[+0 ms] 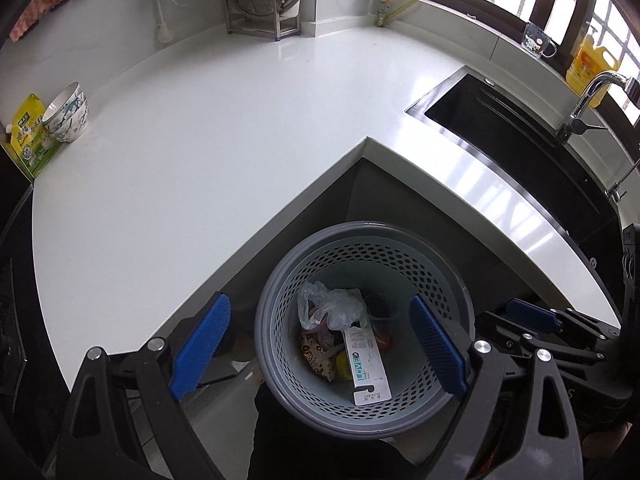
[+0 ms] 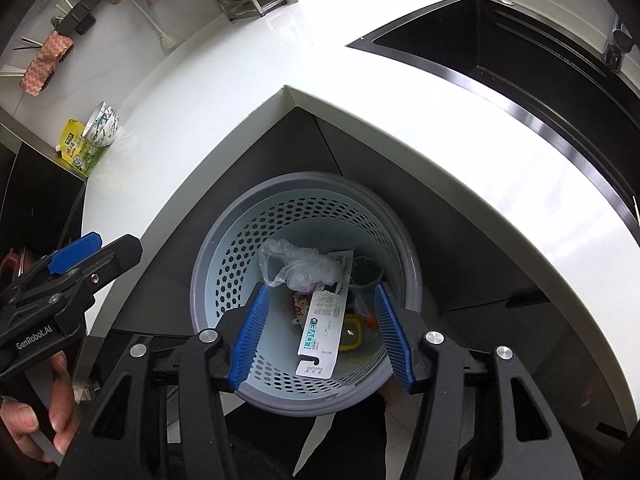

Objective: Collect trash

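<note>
White carton [image 2: 320,326] lying in grey bin [image 2: 224,248], below both sets of fingers, spread apart, empty

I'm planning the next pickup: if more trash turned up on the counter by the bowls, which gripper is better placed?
Left, probably: the left gripper is open and sits on the side of the bowls.

Each handheld gripper had a black plastic frame with angular linkage arms joined by round silver bolts. The left gripper [image 1: 320,344] and the right gripper [image 2: 324,334] both carried two long fingers [image 2: 250,340] faced with ribbed bright-blue pads. White lettering reading "GenRobot.AI" ran along the left gripper's black body. A bare hand [image 2: 38,412] wrapped its grey handle.
</note>
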### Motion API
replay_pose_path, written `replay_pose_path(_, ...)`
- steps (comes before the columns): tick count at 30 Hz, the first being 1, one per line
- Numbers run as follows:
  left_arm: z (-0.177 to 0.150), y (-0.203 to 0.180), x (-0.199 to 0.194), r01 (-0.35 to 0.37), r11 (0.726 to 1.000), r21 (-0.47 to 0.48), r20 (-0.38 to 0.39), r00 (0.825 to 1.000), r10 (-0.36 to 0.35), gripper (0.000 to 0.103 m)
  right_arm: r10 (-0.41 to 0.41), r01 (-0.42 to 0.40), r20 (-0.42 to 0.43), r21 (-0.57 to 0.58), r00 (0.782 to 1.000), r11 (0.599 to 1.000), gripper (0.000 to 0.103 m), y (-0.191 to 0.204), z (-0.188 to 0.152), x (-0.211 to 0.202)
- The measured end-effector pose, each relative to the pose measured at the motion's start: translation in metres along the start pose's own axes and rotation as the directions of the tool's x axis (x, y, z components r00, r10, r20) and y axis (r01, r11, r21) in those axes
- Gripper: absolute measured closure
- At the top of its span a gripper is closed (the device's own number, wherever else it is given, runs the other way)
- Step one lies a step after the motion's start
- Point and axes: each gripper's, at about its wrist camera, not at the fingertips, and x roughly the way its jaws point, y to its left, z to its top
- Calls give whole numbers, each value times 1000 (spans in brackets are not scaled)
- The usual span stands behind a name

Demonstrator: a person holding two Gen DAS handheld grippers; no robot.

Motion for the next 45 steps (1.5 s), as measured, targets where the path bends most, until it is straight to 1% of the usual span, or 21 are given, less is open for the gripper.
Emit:
replay_pose_path(6,3,3,-15,-8,1000,-29,21,1000,9,14,10,-10,3,-22,1000,1000,50,6,-2,-11)
replay_pose_path(10,3,5,-24,-16,999,-45,31,999,17,14,15,-15,6,-36,1000,999,47,11,-1,-18)
replay_pose_path(17,5,9,-32,-32,998,-61,33,999,34,14,17,-16,10,-49,1000,999,45,16,0,-25)
replay_pose_path(20,5,9,-34,-38,997,-62,31,999,41,13,18,-18,8,-48,1000,999,44,16,1,-26)
replay_pose_path(22,6,10,-35,-42,997,-62,31,999,44,10,19,-19,9,-47,1000,999,43,17,1,-26)
replay_pose_path(45,10,13,-47,-66,996,-53,50,996,69,7,4,-3,40,-44,999,999,42,21,1,-39)
